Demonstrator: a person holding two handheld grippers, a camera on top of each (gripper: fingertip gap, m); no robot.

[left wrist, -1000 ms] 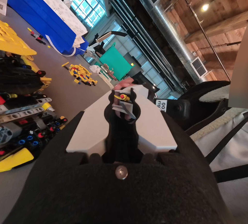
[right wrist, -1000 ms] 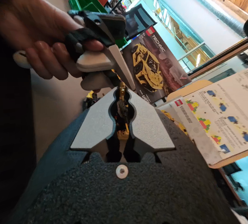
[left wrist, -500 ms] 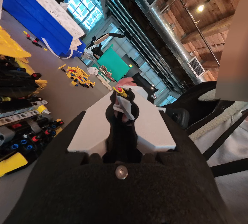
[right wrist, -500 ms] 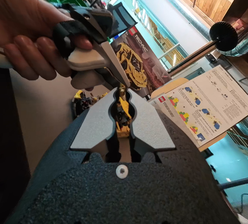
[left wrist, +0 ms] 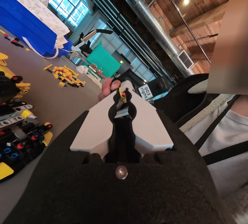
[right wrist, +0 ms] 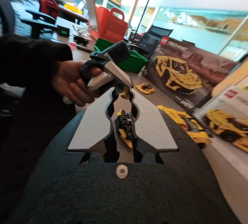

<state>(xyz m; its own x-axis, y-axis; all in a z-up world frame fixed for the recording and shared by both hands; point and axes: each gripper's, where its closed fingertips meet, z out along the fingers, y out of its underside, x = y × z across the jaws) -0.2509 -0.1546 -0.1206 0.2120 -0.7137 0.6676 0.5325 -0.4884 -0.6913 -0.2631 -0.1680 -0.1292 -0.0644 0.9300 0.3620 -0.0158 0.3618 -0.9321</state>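
Small yellow piece (left wrist: 122,95) w/ a red pin is sitting right at the left gripper (left wrist: 122,93) tips, both fingers pinching in on it. In the right wrist view the same yellow piece (right wrist: 125,92) is showing at the right gripper (right wrist: 122,89) tips too; those fingers are closing round it w/ only a thin gap, the left gripper's tip touching from above. Right view alone is showing the hand (right wrist: 72,81) squeezing the left tool, plus the car box (right wrist: 187,69) ahead-right and a half-built black-yellow model (right wrist: 125,124) below the fingers. Left view alone is showing a loose parts pile (left wrist: 67,75) far ahead-left and the blue bin (left wrist: 26,29). Right view is blurring badly; exact grip contact there is hard to make out.
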